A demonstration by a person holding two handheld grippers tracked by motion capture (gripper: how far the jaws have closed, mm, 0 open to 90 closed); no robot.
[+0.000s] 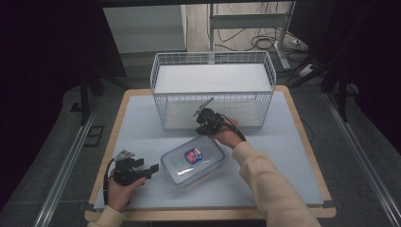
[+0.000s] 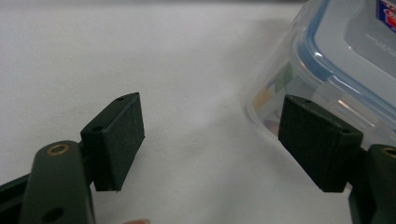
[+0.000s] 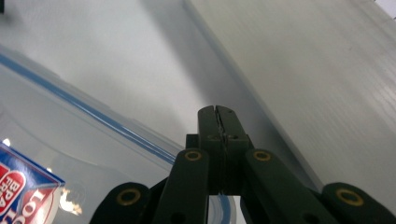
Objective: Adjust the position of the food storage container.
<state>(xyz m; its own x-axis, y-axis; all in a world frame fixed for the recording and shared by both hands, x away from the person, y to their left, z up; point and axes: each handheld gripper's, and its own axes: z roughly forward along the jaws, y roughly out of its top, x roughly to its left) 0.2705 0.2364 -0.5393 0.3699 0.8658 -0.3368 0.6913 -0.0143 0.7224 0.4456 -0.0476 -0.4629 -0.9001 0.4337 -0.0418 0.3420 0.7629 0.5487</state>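
Lidded clear food box (image 1: pixel 192 161) between left gripper (image 1: pixel 150 169), jaws apart, and right gripper (image 1: pixel 204 128), jaws clenched empty.

White wire basket (image 1: pixel 213 90) on table (image 1: pixel 142 113), clear lidded container (image 1: pixel 193 161) between left gripper (image 1: pixel 146 169), right gripper (image 1: pixel 202 128)

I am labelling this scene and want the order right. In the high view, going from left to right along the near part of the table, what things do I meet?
Left claw, open → clear lidded plastic container with a red and blue label → right claw, shut, at the container's far right edge.
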